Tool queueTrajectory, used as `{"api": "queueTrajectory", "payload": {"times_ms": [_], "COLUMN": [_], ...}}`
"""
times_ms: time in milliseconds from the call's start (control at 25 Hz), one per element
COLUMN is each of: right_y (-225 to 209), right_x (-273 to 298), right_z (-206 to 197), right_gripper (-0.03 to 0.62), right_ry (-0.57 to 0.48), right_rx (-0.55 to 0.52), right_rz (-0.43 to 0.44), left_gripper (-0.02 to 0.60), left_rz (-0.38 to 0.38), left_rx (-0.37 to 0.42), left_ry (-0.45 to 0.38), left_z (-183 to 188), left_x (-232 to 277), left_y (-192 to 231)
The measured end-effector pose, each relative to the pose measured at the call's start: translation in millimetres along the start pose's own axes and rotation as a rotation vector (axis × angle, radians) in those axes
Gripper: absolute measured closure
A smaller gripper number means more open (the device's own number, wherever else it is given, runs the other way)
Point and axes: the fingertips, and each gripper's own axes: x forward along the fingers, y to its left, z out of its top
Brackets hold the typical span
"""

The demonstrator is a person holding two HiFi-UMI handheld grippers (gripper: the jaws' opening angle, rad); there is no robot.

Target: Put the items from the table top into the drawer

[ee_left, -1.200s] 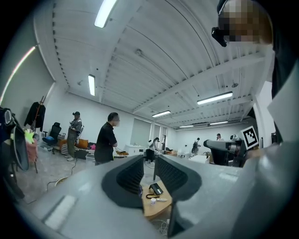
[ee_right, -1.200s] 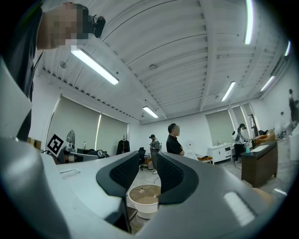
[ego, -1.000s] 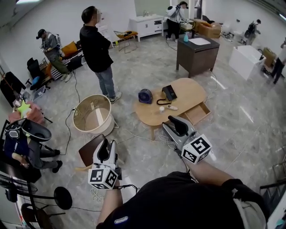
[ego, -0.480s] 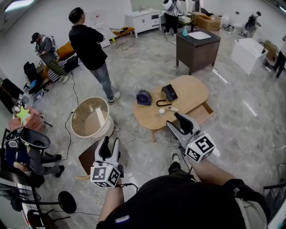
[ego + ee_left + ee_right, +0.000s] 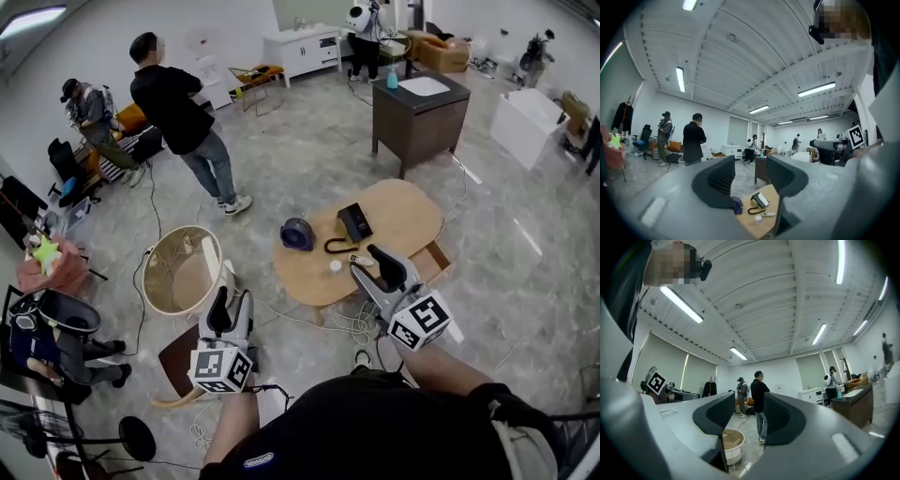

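My left hand-held gripper (image 5: pixel 229 307) and right hand-held gripper (image 5: pixel 379 266) hung empty, jaws apart. The phone (image 5: pixel 355 222) sat on the worktop (image 5: pixel 412 206), the drawer (image 5: pixel 436 262) open; I judged its cord (image 5: pixel 330 247) could snag.

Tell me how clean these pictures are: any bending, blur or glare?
Head view: sharp, edges bent by the wide lens, pale sheen on the floor. Left gripper view: round dark border, the left gripper soft up close, ceiling lamp bright. Right gripper view: same border, the right gripper soft too.

Drawer (image 5: pixel 436 260) open at table (image 5: pixel 408 208) right side; fan (image 5: pixel 298 233), phone (image 5: pixel 355 222) crowd left half.
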Motion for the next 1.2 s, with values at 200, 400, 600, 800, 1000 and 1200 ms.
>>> {"api": "queueTrajectory", "payload": {"times_ms": [200,400,600,800,1000,1200], "right_y": [-52.0,-99.7,-141.4,-169.4,-178.6,-172.4], "right_x": [21.7,38.8,47.8,42.1,41.3,52.5], "right_z": [9.7,7.5,2.9,-7.3,-24.6,-30.0], "right_gripper": [0.396,0.393,0.407,0.407,0.407,0.407], "right_ry": [-0.001,-0.007,-0.025,-0.042,-0.008,0.023], "right_rx": [-0.014,0.009,0.037,0.069,0.084,0.064], "right_rz": [0.004,0.005,0.002,-0.023,-0.033,-0.044], "left_gripper": [0.360,0.348,0.345,0.345,0.345,0.345], "left_rz": [0.012,0.015,0.024,0.008,-0.016,-0.045], "left_rx": [-0.001,0.000,0.035,0.053,0.040,0.014], "left_ry": [-0.010,-0.004,0.043,0.080,0.122,0.157], "left_z": [6.2,7.9,2.0,-11.7,-29.0,-45.5], "left_x": [55.9,106.1,149.0,177.9,195.6,210.7], "left_y": [-3.8,-10.1,-19.5,-32.0,-34.3,-19.8]}}
